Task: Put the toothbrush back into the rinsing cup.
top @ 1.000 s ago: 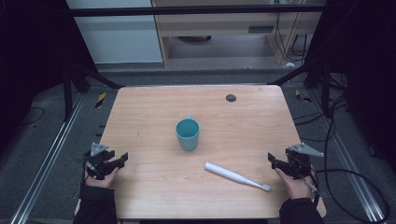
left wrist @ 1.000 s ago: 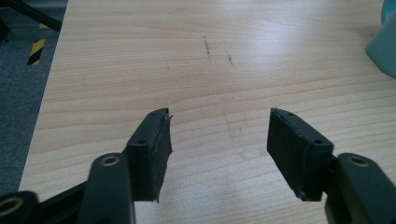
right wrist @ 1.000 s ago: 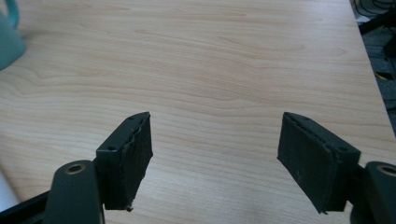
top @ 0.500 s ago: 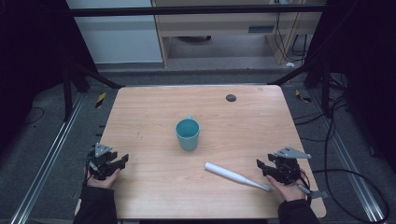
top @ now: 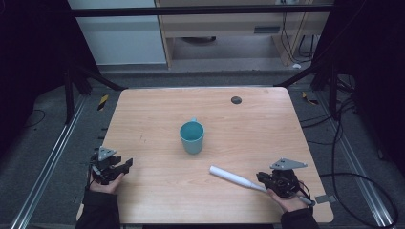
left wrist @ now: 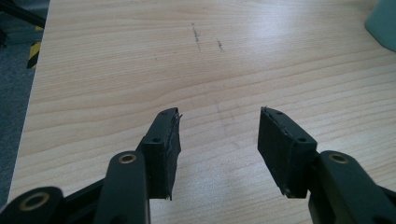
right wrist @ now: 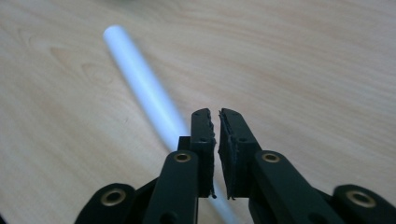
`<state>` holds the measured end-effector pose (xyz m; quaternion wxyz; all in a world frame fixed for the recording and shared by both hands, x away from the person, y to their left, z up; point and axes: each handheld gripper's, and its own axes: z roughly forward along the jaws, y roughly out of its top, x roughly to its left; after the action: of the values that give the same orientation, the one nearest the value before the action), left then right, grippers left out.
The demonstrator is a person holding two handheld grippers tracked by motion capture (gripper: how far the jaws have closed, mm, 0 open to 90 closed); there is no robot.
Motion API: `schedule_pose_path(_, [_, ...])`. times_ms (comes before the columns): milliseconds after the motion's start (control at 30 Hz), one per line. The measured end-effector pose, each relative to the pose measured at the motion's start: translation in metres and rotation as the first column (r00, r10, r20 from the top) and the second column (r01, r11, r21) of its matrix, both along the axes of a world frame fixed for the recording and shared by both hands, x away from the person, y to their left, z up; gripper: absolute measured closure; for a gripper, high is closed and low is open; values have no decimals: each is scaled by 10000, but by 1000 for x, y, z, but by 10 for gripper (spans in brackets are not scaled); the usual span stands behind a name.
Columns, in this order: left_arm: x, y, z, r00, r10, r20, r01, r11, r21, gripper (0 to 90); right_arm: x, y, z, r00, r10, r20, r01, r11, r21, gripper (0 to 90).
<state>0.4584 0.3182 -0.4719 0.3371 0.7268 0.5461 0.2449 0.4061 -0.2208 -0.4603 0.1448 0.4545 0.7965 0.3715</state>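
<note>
"Right gripper [top: 261, 177] first: how do its jaws stand?"

"Pressed nearly together, with a hairline slit left between the pads. They have just been closing. It sits in the person's hand near the front right corner of the table [top: 143, 109], lying low along the white stick [top: 229, 175]."

"Is the stick between the jaws?"

"Hard to say. In the right gripper view the stick [right wrist: 140, 79] runs in from the upper left, slips behind one jaw, and a thin pale strip shows again low in the slit, close to the gripper [right wrist: 218, 114]. Whether the pads bite on it or only hang above it, I cannot tell."

"And where does the stick lie on the table?"

"Flat on the wood, slanting from its thick rounded end, right of and nearer than the cup [top: 192, 137], down to a thin end under the right hand. Cup and stick are apart."

"The cup itself?"

"Teal, upright, open mouth up, about mid-table. A dark round spot [top: 235, 99] lies beyond it near the far edge."

"The left gripper [top: 128, 163]?"

"Spread wide over bare wood at the front left, holding nothing. In its own view its gripper [left wrist: 219, 114] points across the table, with the cup [left wrist: 383, 23] at the top right corner, well away."
</note>
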Motion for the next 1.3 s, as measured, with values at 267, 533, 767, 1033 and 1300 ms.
schedule_pose_path(267, [0,-1,0,10000,-69,-12,69,10000,-53,475,-7,10,-7,9983,420,-401,-422,9991,-47,900])
schedule_pose_path(533, [0,-2,0,9999,-104,-82,104,9999,-56,474,-10,15,-14,9954,560,-776,-587,9978,-322,900])
schedule_pose_path(767, [1,-3,0,9999,-78,-142,78,10000,-19,474,-8,17,-19,9940,491,-973,-555,9964,-640,900])
schedule_pose_path(1033, [2,-3,0,9999,-103,-131,103,9999,-6,471,-4,17,-22,9941,235,-1058,-337,9949,-952,900])
schedule_pose_path(1300, [1,-4,0,9999,-104,-134,105,9999,64,471,1,15,-23,9953,-107,-963,-4,9935,-1140,900])
